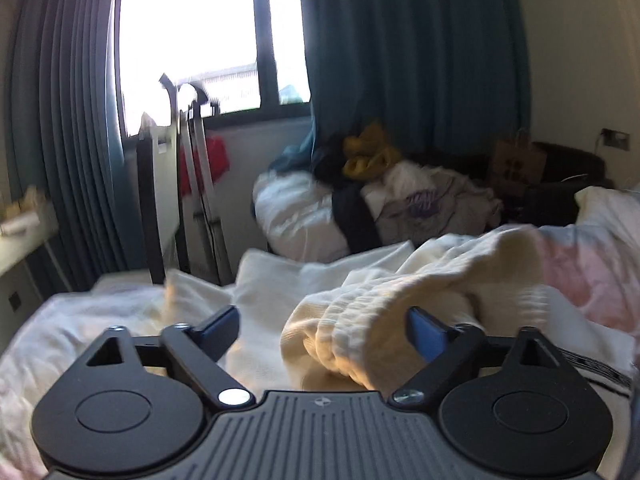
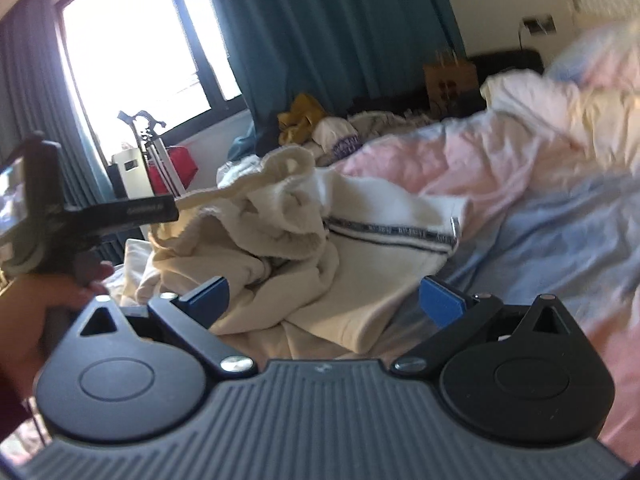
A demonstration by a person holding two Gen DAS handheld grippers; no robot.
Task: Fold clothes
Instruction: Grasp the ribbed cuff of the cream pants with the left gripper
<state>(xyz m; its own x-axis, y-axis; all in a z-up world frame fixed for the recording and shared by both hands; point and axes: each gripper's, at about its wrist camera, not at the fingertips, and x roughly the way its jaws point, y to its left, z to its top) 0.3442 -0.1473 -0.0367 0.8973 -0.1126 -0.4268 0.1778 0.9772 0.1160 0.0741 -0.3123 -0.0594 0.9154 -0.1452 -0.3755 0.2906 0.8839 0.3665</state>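
1. The left gripper (image 1: 322, 330) is standing spread, a ribbed cream garment (image 1: 400, 320) bunching between its fingers, unpinched.
2. The right gripper (image 2: 324, 300) is gaping wide over that garment (image 2: 320, 248).
3. The garment is lying crumpled on the bed (image 2: 540, 240).

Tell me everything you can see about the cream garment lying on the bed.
The cream garment looks like soft knitted cotton, crumpled in a loose heap, not yet folded. It has a ribbed, gathered band and a dark striped trim along one flatter part. It rests on the pink and blue bedding. The ribbed band lies between the wide-apart fingers of the left tool. A cream strip reaches toward that tool.
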